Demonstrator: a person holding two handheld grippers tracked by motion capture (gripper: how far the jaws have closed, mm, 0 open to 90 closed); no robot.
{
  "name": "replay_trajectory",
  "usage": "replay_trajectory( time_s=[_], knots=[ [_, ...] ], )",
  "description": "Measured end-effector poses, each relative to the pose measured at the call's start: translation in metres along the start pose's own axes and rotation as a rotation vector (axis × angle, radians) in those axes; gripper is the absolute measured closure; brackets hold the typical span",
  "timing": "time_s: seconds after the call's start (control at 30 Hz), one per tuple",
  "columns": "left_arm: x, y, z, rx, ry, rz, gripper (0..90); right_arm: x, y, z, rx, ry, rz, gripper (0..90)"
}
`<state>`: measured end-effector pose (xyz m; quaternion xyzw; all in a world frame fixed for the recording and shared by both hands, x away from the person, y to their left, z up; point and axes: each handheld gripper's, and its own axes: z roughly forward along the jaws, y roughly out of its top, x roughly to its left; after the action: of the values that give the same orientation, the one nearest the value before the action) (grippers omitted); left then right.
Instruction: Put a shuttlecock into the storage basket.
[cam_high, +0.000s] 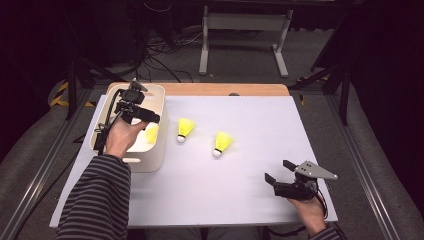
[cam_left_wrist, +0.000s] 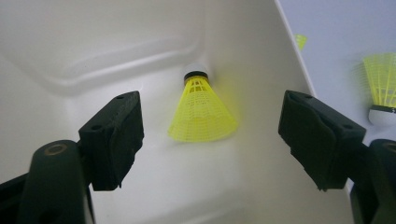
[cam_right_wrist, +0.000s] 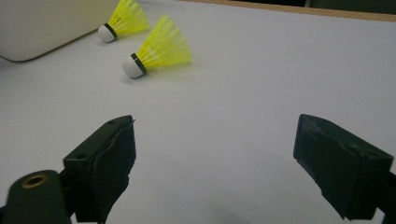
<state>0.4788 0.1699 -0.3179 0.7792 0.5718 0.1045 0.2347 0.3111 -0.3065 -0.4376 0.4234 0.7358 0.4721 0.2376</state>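
Left tongs (cam_left_wrist: 210, 140): jaws wide, empty, held over the white bin (cam_high: 159, 150) at the tabletop's left edge.
Right tongs (cam_right_wrist: 215, 163): jaws wide, empty, low near the front right corner of the tabletop (cam_high: 260, 115).
Shuttlecock in bin (cam_left_wrist: 201, 112): lies loose on the bin floor against the right wall, cork end away from the tongs.
Shuttlecocks outside (cam_high: 185, 129) (cam_high: 222, 143): lie on their sides mid-tabletop, just right of the bin, apart.
Handling: probably very light; the mesh skirt likely flexes and crushes, and rolls easily.
Grip: pinch gently at the cork head or the narrow skirt neck.
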Motion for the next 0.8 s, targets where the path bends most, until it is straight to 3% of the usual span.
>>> replay_trajectory(
  time_s=[0.8],
  knots=[
    [-0.009, -0.011, -0.02, -0.067, -0.032, 0.032, 24.2, 0.0, 0.0, -0.001, -0.004, 0.0, 0.001, 13.5]
  ],
)
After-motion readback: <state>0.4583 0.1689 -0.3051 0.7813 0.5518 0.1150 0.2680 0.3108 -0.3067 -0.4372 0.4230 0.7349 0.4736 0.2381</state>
